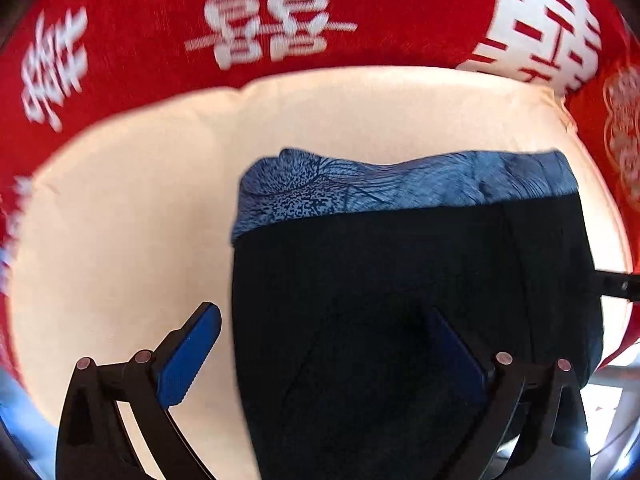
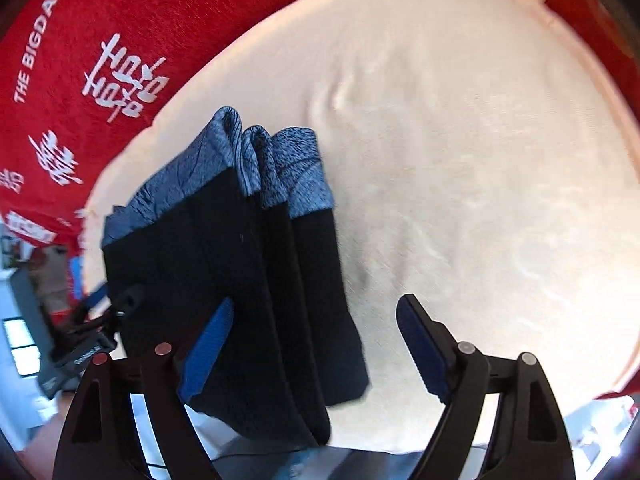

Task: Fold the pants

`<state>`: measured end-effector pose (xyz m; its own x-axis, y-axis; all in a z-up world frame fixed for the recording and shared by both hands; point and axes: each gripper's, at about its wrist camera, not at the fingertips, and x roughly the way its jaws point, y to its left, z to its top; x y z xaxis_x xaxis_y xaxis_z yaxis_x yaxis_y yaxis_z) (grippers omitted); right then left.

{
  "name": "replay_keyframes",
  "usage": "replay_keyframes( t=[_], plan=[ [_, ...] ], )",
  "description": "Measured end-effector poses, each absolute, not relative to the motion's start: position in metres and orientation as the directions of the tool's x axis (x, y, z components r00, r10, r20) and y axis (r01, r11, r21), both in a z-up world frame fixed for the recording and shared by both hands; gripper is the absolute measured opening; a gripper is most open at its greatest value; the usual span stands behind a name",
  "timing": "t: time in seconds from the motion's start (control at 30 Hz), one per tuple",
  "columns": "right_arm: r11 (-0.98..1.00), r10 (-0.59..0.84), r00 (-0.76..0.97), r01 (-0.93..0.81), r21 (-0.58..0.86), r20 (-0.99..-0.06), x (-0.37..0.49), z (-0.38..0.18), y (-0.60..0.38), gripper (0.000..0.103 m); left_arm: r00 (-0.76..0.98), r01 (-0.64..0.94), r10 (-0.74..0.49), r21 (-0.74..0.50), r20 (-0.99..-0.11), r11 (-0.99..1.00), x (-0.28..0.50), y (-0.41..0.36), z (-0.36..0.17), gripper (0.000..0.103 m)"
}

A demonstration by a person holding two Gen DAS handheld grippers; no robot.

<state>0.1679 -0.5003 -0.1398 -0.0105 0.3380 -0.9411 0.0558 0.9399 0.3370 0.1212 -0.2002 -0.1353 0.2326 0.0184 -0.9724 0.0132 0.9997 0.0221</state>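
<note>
Reading "THE BIGDAY": red cloth

Cream cushion, red printed cloth

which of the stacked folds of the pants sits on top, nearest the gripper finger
In the right wrist view, the widest fold of the black pants, on the left of the bundle, lies on top; the right gripper has its left finger over it, and two narrower folds peek out beside it.

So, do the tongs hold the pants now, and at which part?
Nothing is held. Left tongs and right tongs both stand open over the folded pants.
</note>
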Motion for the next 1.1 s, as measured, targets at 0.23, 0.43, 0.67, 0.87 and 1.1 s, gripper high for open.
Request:
replay_keyframes(
  t=[0.23,0.43,0.67,0.87,1.1],
  plan=[
    [0.981,0.179,-0.031,0.077,0.176,-0.983,0.134,-0.12,-0.505,0.103,0.177,-0.012,0.034,0.033,-0.984,0.999,0.089,-0.199,-0.109,0.103],
    [0.994,0.111,-0.006,0.0,0.111,-0.994,0.105,-0.08,-0.48,0.103,0.172,-0.023,0.051,0.048,-0.984,0.999,0.06,-0.202,-0.067,0.103],
    [0.993,0.103,0.027,-0.062,0.102,-0.994,0.089,-0.037,-0.434,0.103,0.165,-0.051,0.085,0.078,-0.983,0.996,0.044,-0.206,-0.031,0.103],
    [0.993,0.071,0.063,-0.098,0.065,-0.995,0.085,-0.008,-0.406,0.102,0.149,-0.094,0.085,0.072,-0.985,0.993,0.038,-0.202,-0.017,0.103],
    [0.994,0.022,0.067,-0.112,0.014,-0.997,0.086,0.01,-0.403,0.102,0.153,-0.113,0.102,0.085,-0.983,0.99,0.038,-0.197,-0.007,0.103]
  ],
)
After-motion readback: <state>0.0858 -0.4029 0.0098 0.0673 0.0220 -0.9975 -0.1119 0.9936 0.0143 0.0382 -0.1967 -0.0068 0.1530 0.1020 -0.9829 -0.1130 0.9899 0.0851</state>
